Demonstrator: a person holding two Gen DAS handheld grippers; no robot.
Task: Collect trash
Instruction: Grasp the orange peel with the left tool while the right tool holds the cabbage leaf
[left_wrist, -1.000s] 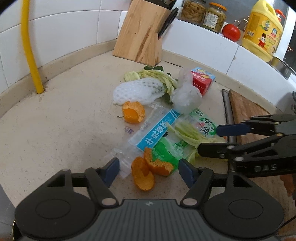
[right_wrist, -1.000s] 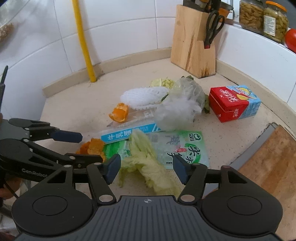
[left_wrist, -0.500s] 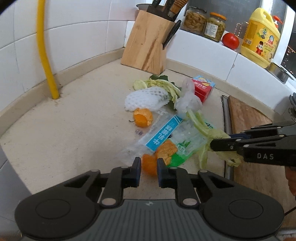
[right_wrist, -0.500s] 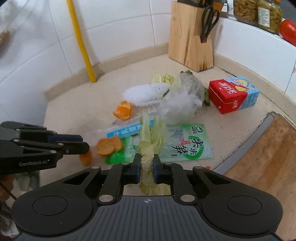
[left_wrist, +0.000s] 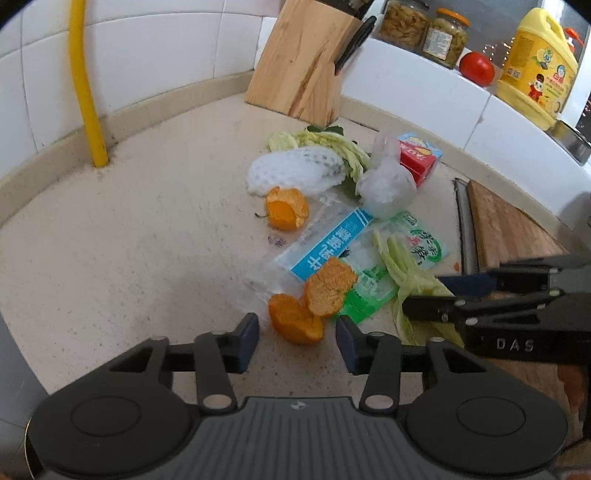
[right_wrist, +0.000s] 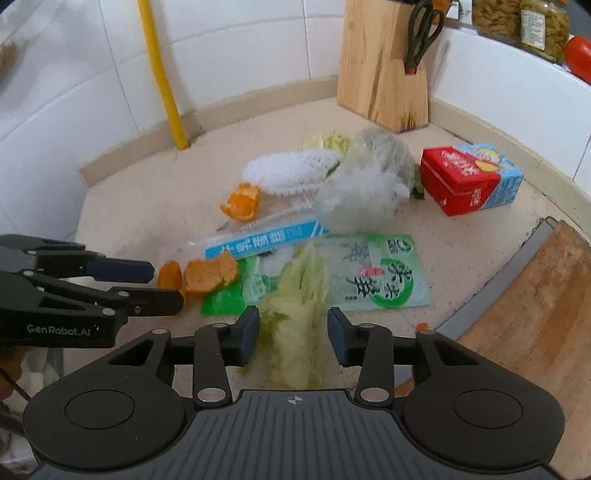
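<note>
Left wrist view shows my left gripper (left_wrist: 297, 334) low over the beige counter (left_wrist: 122, 236), its jaws spreading apart with an orange peel (left_wrist: 295, 323) lying between the blue pads (left_wrist: 248, 334) but not pressed by them. A second piece of peel (left_wrist: 328, 286) leans just beyond it on a green wrapper (left_wrist: 369, 291), and a third peel (left_wrist: 286, 213) sits farther off beside a white foam net (left_wrist: 291, 171). A clear packet with a blue label (left_wrist: 328, 245), a crumpled clear bag (left_wrist: 386, 184) and a red drink carton (left_wrist: 419, 158) fill out the pile near the wooden knife block (left_wrist: 299, 59).

From the right wrist, my right gripper (right_wrist: 291, 334) is also widening, and a pale cabbage leaf (right_wrist: 295, 310) lies between its pads, blurred; neither pad seems to press it. The leaf rests partly on the green-and-white snack bag (right_wrist: 373, 277). My left gripper (right_wrist: 149, 284) comes in from the left edge, next to the peels (right_wrist: 207, 275). A wooden cutting board (right_wrist: 532, 314) lies to the right, well apart from the litter
</note>
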